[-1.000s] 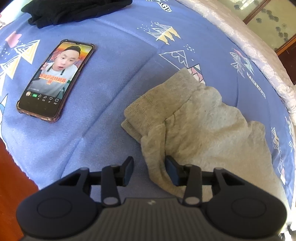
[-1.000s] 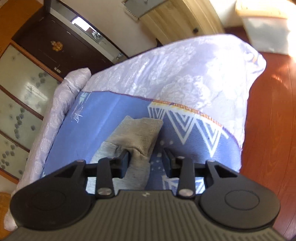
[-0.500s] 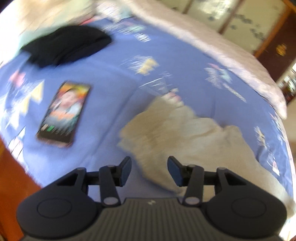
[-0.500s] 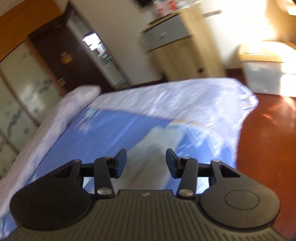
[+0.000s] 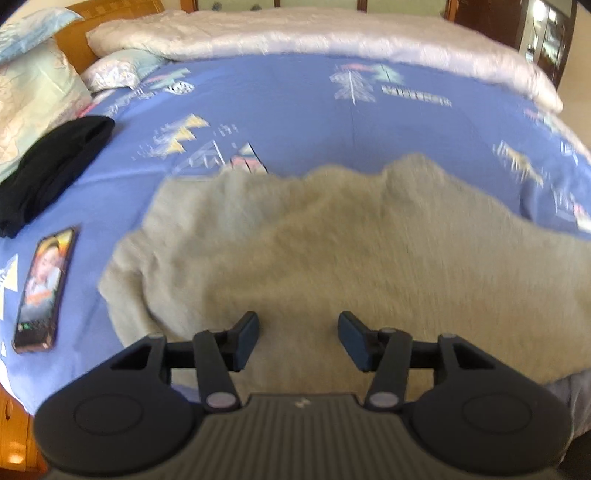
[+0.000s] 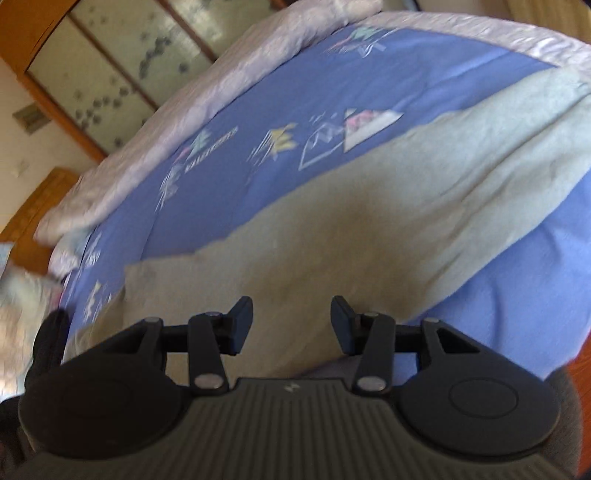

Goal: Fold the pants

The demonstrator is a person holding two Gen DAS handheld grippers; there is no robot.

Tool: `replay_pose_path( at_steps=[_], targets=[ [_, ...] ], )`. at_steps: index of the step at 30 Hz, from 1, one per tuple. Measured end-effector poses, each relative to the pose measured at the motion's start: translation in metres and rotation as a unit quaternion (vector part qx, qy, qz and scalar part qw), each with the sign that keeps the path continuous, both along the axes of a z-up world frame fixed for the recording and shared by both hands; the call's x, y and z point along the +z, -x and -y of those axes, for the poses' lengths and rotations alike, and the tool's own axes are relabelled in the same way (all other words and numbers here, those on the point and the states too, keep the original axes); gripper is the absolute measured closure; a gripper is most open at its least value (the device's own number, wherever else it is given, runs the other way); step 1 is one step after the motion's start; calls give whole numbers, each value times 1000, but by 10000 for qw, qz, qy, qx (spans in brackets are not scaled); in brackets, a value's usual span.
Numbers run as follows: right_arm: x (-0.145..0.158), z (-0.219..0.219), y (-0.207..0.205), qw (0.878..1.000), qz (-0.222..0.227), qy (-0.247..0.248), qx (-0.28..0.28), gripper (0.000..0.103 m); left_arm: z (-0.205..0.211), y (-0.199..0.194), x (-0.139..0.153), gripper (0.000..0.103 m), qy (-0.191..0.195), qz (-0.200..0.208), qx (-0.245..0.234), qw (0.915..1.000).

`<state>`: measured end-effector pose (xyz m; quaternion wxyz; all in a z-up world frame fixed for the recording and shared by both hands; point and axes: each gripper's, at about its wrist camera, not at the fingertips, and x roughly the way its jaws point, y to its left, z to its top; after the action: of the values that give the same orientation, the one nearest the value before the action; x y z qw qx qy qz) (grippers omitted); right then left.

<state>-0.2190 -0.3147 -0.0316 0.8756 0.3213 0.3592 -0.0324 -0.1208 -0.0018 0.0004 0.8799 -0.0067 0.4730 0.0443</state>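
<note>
Grey-beige pants (image 5: pixel 332 251) lie spread across the blue patterned bedsheet (image 5: pixel 295 107), stretching from near the phone on the left to the right edge. They also show in the right wrist view (image 6: pixel 369 221), running diagonally toward the upper right. My left gripper (image 5: pixel 298 338) is open and empty, above the near part of the pants. My right gripper (image 6: pixel 291 321) is open and empty, over the near edge of the pants. Both views are motion-blurred.
A phone (image 5: pixel 40 291) with a lit screen lies on the sheet at the left. A black garment (image 5: pixel 48 170) lies beyond it. Pillows (image 5: pixel 33 88) and a rolled white quilt (image 5: pixel 314 33) line the far side. The bed edge drops to wooden floor (image 6: pixel 580 354).
Both grippers have pulled back and swung to face the bed. The pants now lie spread out wide instead of bunched. Both grippers stay open.
</note>
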Motion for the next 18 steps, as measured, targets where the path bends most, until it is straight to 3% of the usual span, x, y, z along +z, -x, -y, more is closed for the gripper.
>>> replay_pose_path(
  at_steps=[4, 18],
  targets=[
    [-16, 1, -5, 9995, -293, -132, -27, 54, 10, 6, -12, 50, -329, 21, -95, 9994],
    [-19, 2, 12, 9992, -89, -382, -122, 50, 13, 4, -17, 42, -370, -33, -5, 9993]
  ],
)
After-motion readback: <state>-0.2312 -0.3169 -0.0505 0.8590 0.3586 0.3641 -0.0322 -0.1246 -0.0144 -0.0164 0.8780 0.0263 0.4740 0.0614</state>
